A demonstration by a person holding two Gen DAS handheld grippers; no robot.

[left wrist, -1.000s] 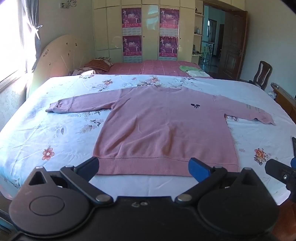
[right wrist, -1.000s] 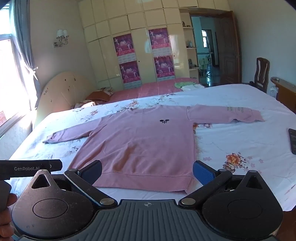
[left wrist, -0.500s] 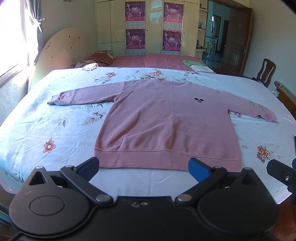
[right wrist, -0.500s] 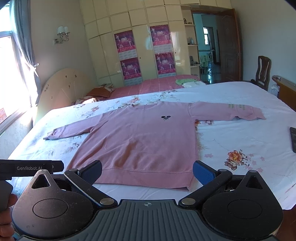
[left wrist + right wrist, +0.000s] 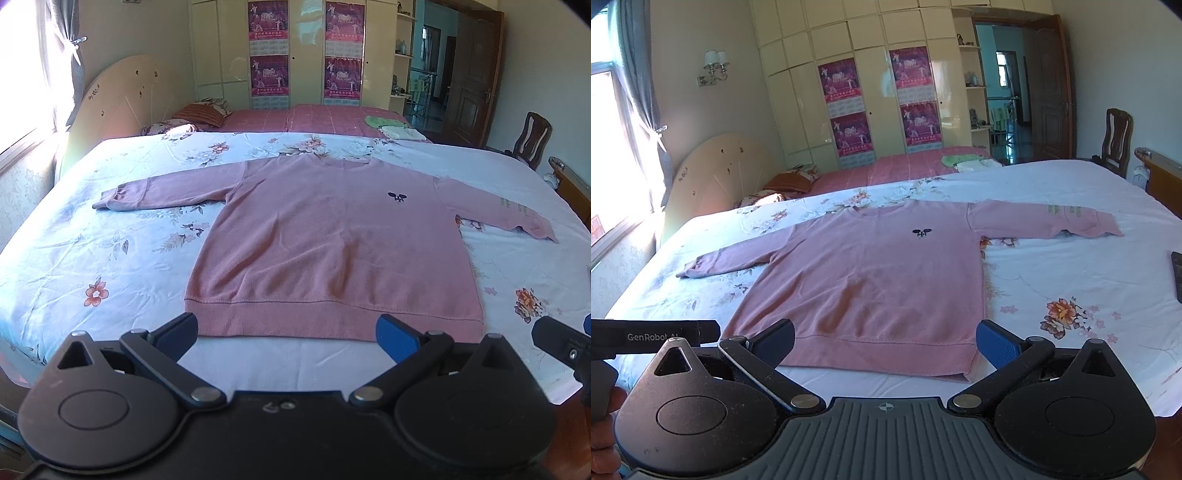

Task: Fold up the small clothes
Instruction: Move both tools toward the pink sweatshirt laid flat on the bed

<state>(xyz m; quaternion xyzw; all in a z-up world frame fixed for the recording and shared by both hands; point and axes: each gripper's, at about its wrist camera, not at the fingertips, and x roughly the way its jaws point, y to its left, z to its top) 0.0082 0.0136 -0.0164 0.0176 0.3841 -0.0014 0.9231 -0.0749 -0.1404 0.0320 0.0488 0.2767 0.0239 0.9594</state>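
A pink long-sleeved sweater [image 5: 332, 251] lies flat and face up on the floral bedsheet [image 5: 92, 266], sleeves spread to both sides, hem toward me. It also shows in the right wrist view [image 5: 871, 280]. My left gripper [image 5: 288, 332] is open and empty, hovering just in front of the hem. My right gripper [image 5: 886, 339] is open and empty, in front of the hem's right half. Neither touches the sweater.
A second bed with a pink cover [image 5: 303, 118] and folded clothes [image 5: 391, 127] stands behind. A dark flat object [image 5: 1176, 273] lies at the bed's right edge. A wooden chair [image 5: 532, 140] and bed footboard [image 5: 570, 188] are to the right. The left gripper's body [image 5: 653, 334] shows at the left.
Both grippers rose and tilted a little, so the sweater sits lower and closer in view. The jaws stayed open. The sweater has not moved.
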